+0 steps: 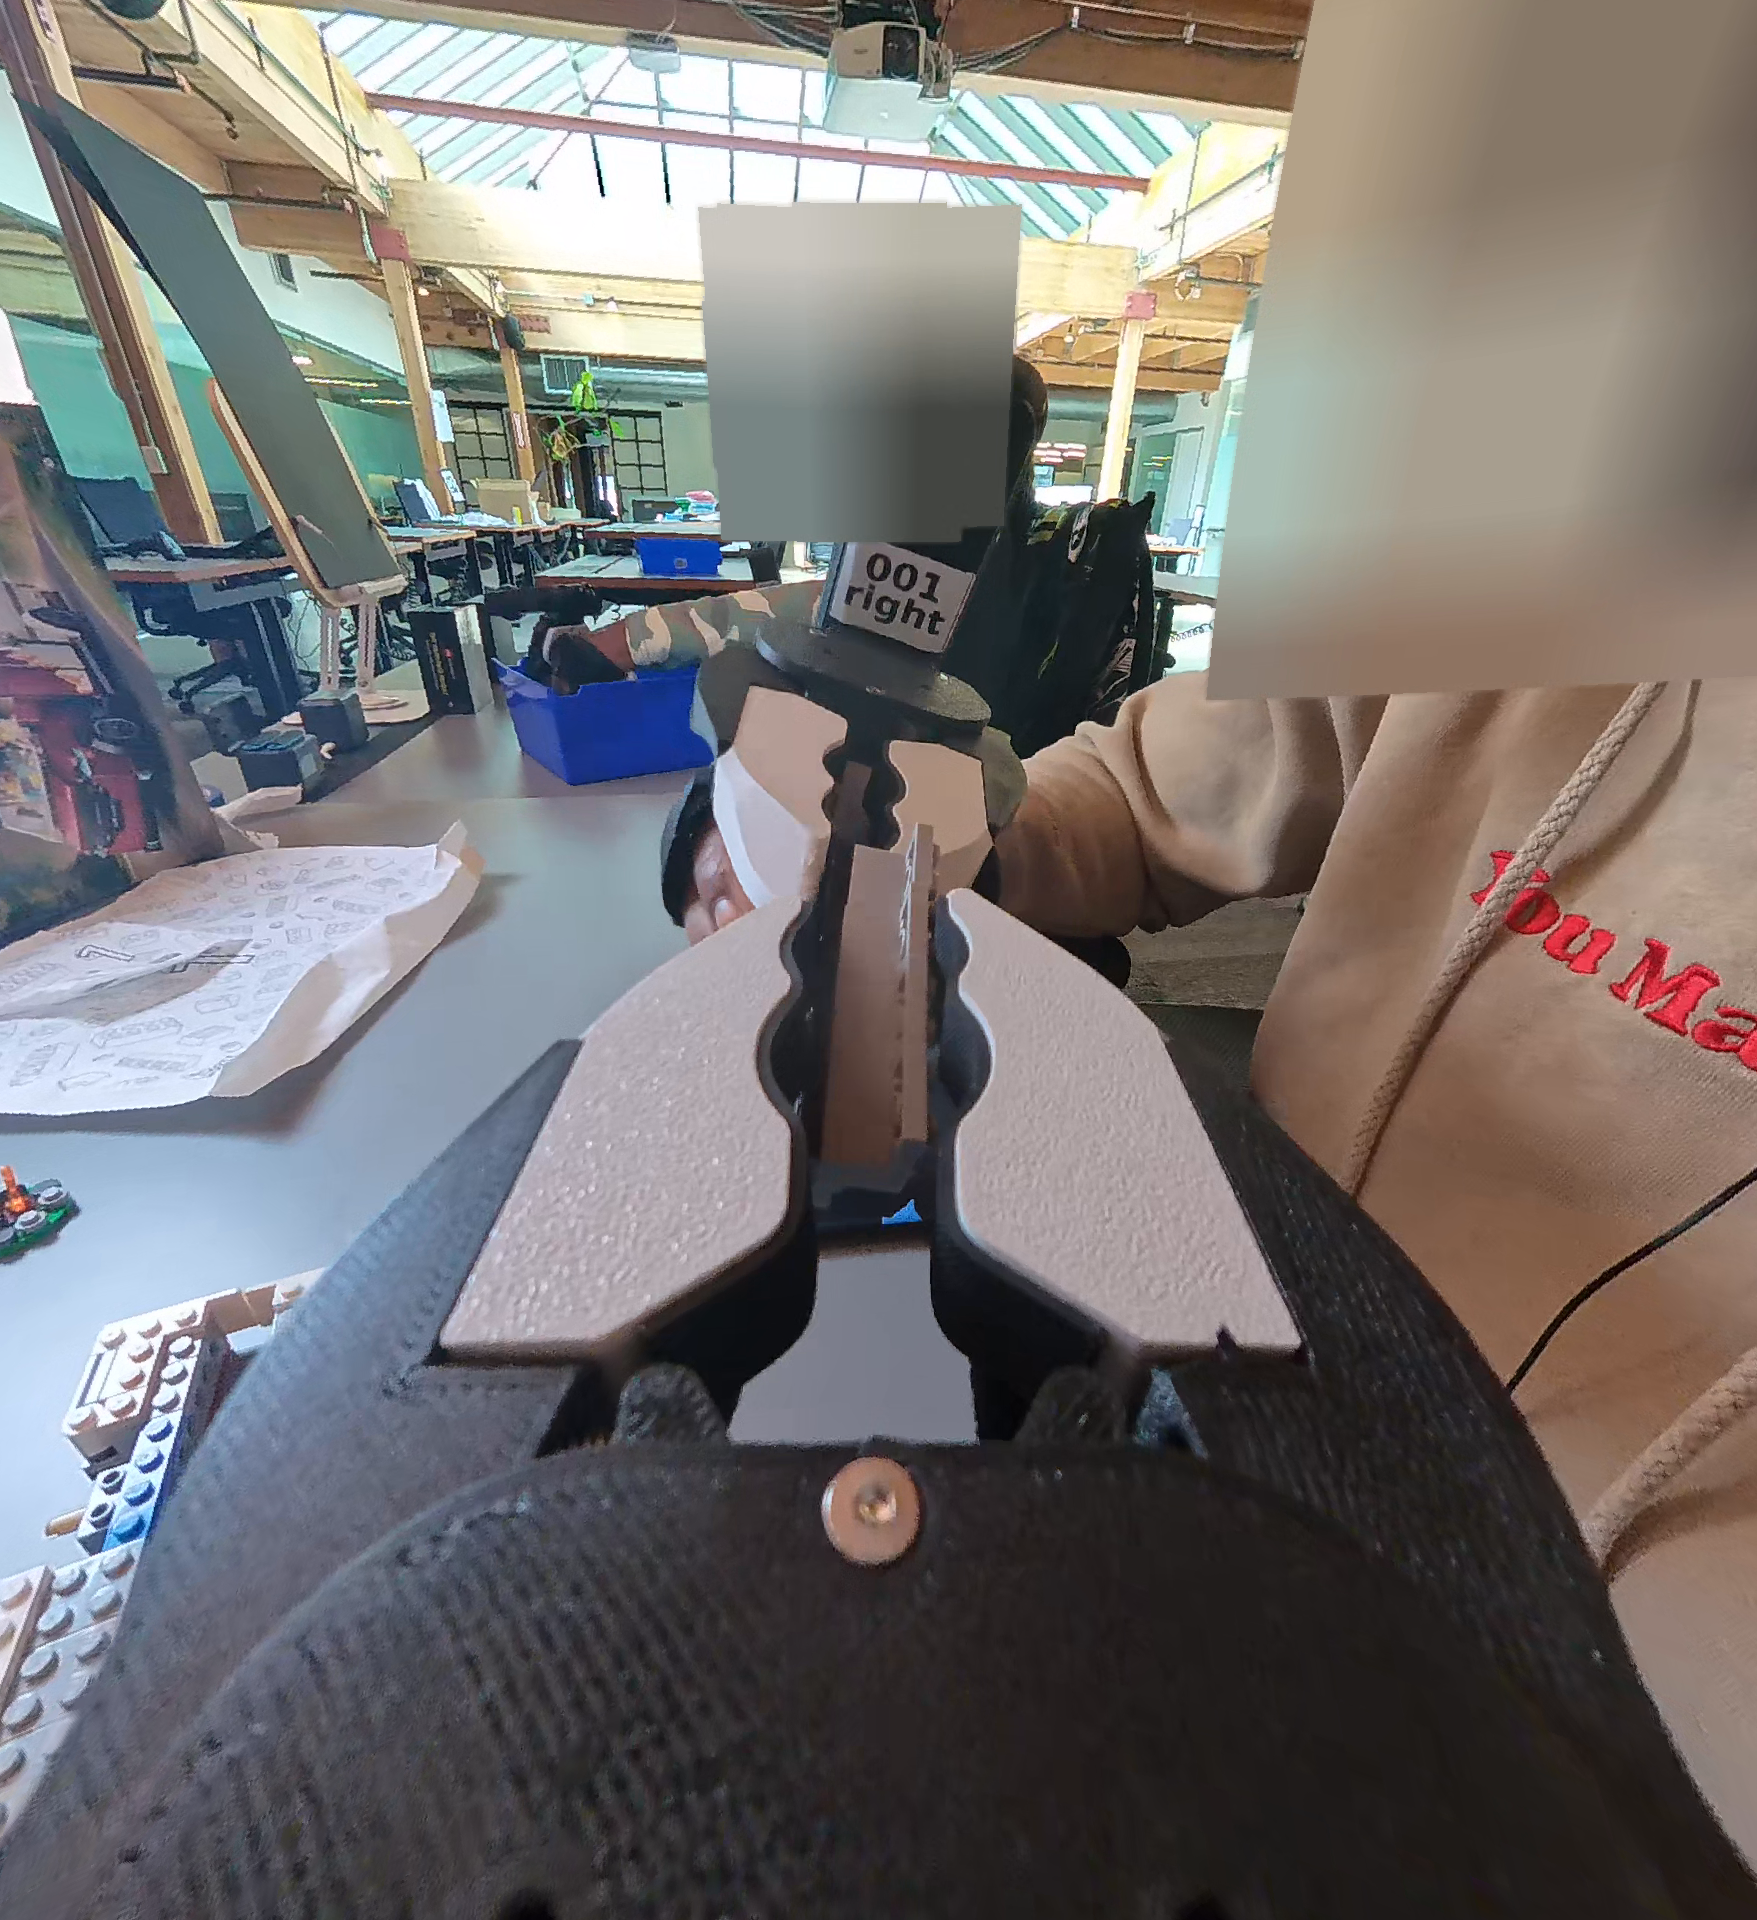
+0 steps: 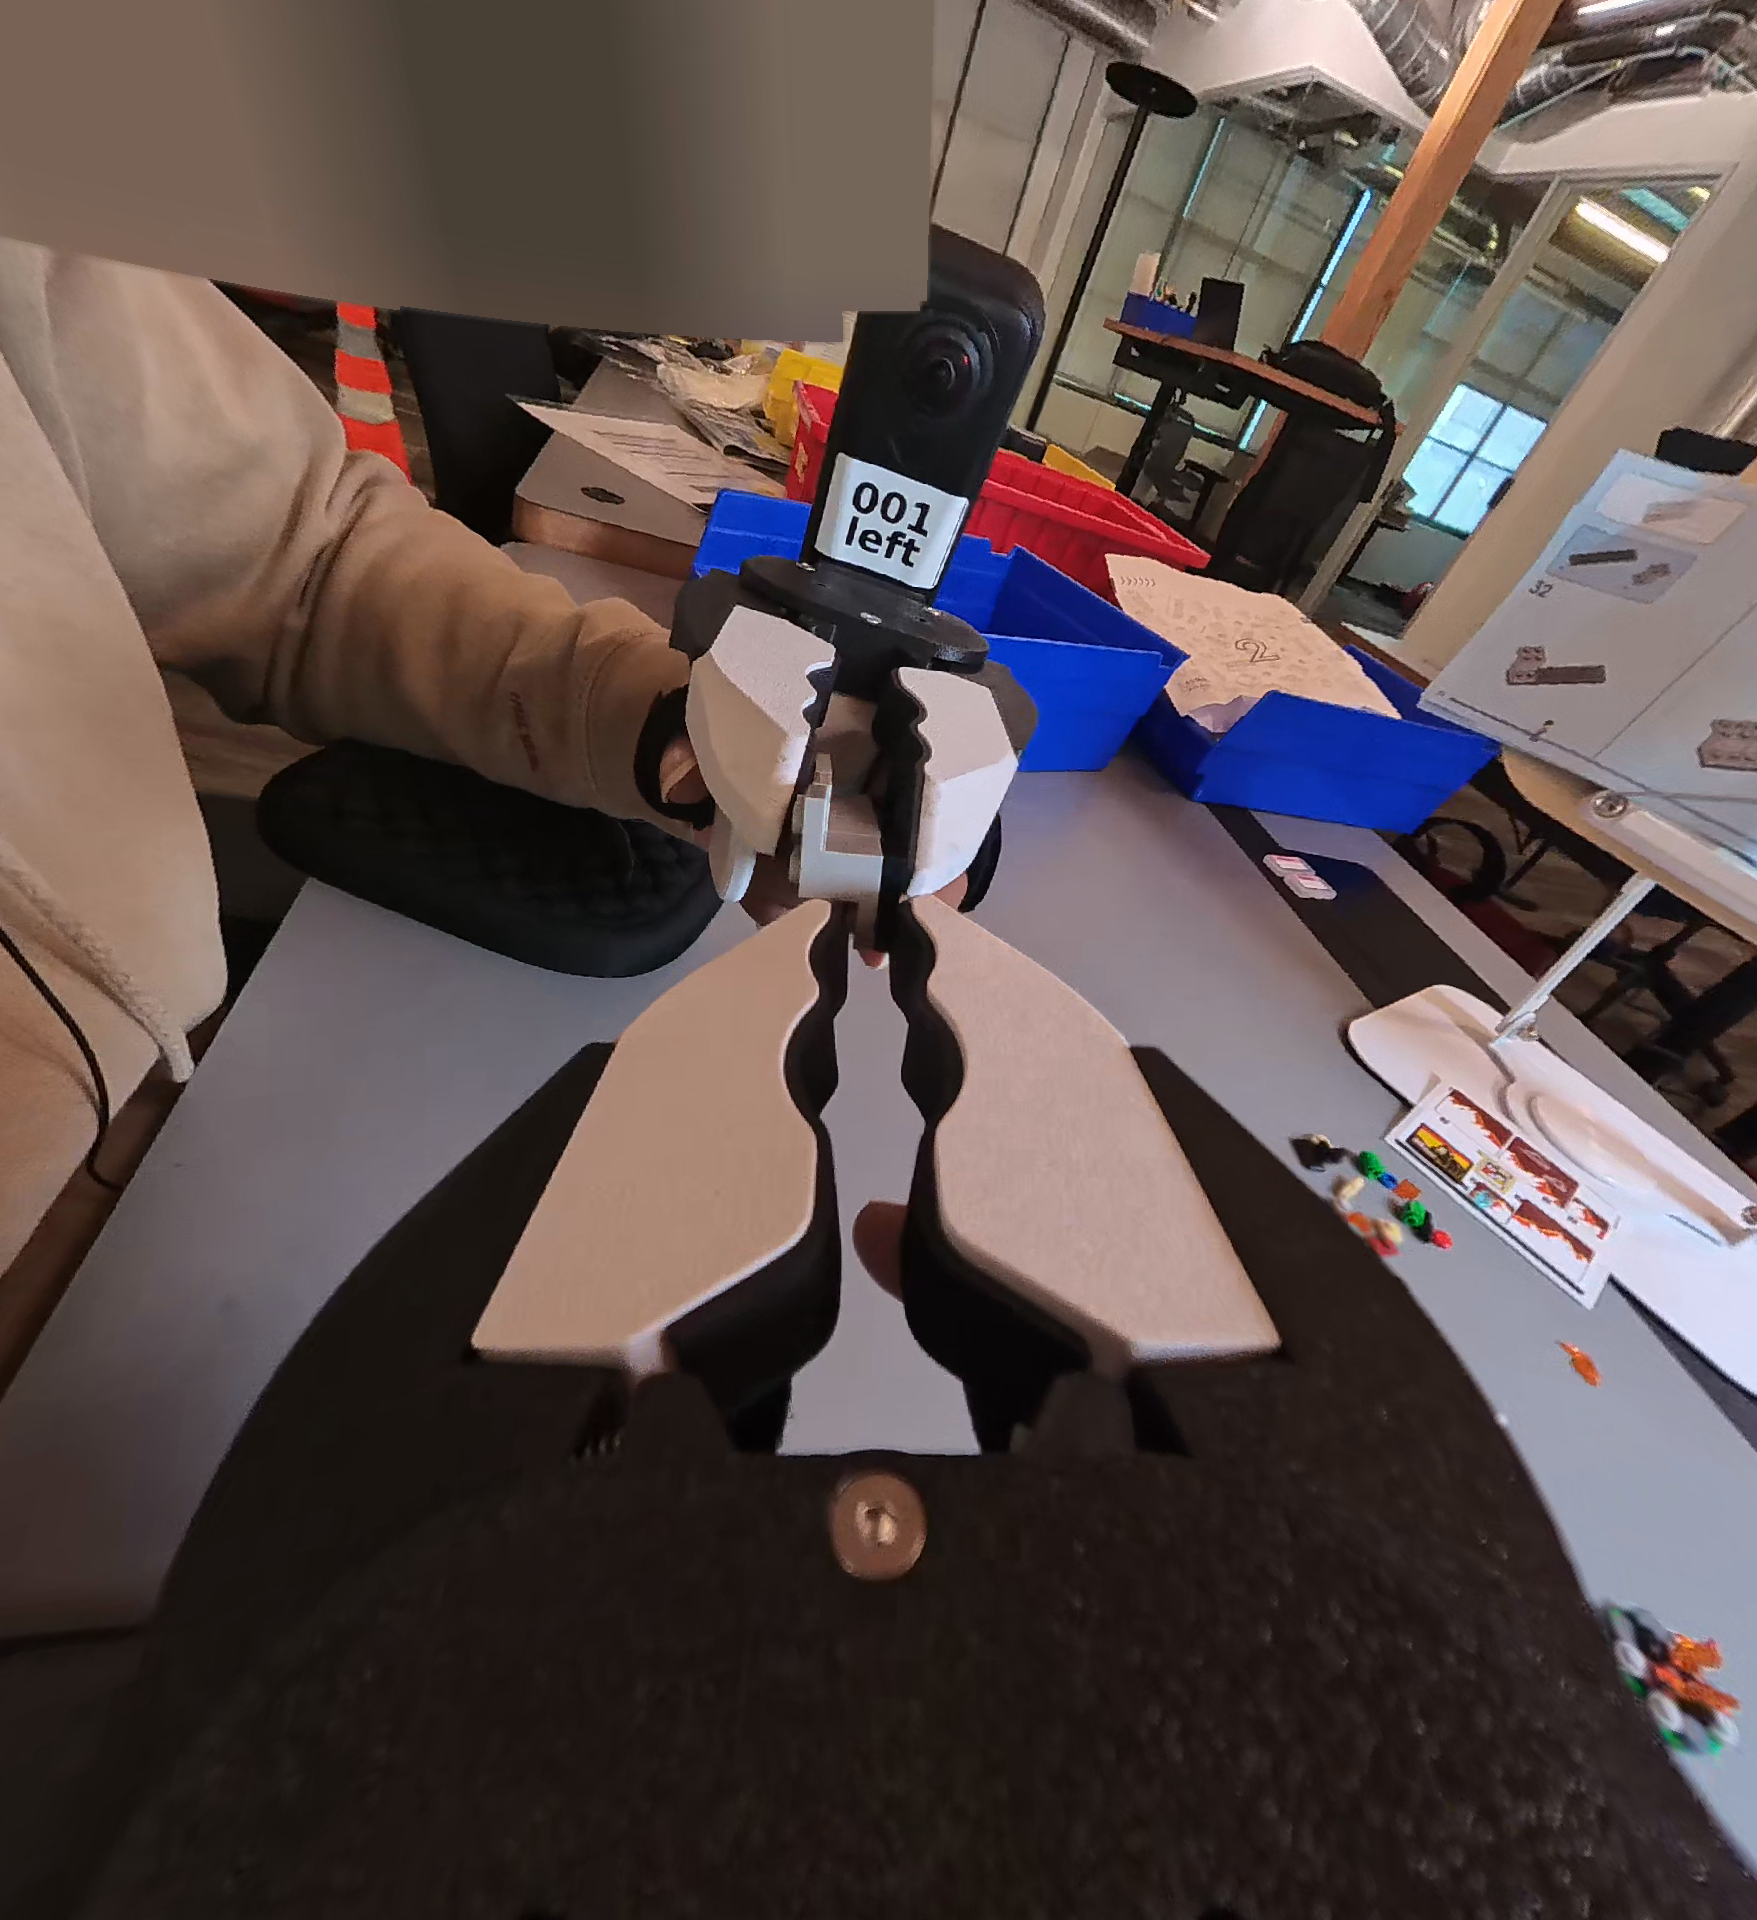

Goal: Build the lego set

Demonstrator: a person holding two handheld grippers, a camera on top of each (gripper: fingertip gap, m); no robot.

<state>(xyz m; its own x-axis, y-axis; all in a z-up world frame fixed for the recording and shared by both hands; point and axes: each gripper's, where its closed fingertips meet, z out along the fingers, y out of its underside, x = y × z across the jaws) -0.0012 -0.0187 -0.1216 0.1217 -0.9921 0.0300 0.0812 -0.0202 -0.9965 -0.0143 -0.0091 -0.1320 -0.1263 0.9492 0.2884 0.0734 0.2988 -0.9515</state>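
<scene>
A long tan-grey lego plate point(image 1: 874, 1018) stands on edge between the fingers of my left gripper point(image 1: 869, 914), which is shut on it above the grey table point(image 1: 500, 1039). My right gripper point(image 1: 879, 847) faces it tip to tip, and the plate's far end runs in between its nearly closed jaws. In the right wrist view my right gripper point(image 2: 872, 920) meets the left gripper point(image 2: 853, 873), which holds the grey piece point(image 2: 832, 847). A partly built lego model point(image 1: 105, 1455) lies at the lower left.
A small campfire build point(image 2: 1674, 1683) and loose small pieces point(image 2: 1373, 1195) lie on the table beside a sticker sheet point(image 2: 1508, 1184). An instruction booklet point(image 2: 1663, 644) rests on a white stand. Blue bins point(image 2: 1300, 727) stand behind. A paper bag point(image 1: 157, 966) and the set box point(image 1: 32, 675) sit at the left. Both grippers' tips are close together, under 4 cm apart. The partly built lego model point(image 1: 105, 1455) sits 20 cm or so from the ends of my right fingers.
</scene>
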